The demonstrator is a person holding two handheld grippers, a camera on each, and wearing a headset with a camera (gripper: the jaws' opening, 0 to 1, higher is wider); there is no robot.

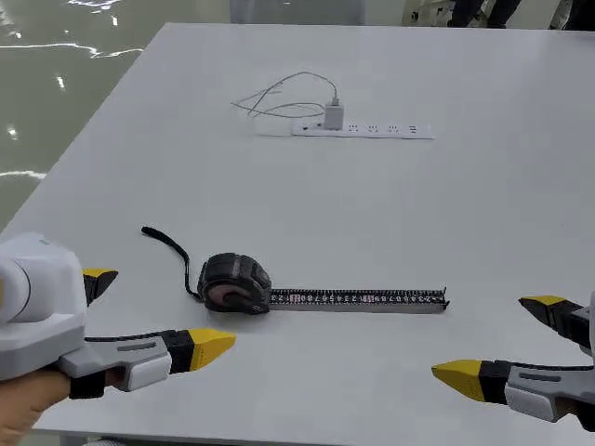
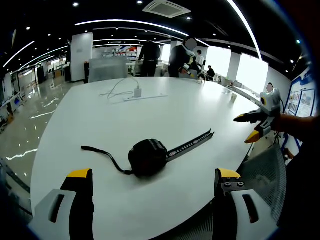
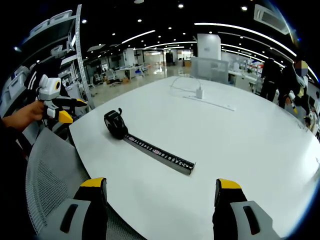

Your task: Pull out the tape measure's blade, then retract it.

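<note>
The tape measure (image 1: 234, 283) lies on the table (image 1: 390, 204) at 1 o'clock from the nearer left gripper (image 1: 167, 308), its blade (image 1: 358, 298) stretched toward 3 o'clock and ending at 11 o'clock from the right gripper (image 1: 482, 336), both grippers spread wide and holding nothing.

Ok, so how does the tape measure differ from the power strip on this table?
The tape measure is black and lies near the person's side of the table; the power strip is white and lies farther back. The tape measure has its blade pulled out and a dark strap trailing; the power strip has a white charger plugged in, with a looped cable. Both lie flat on the table.
</note>
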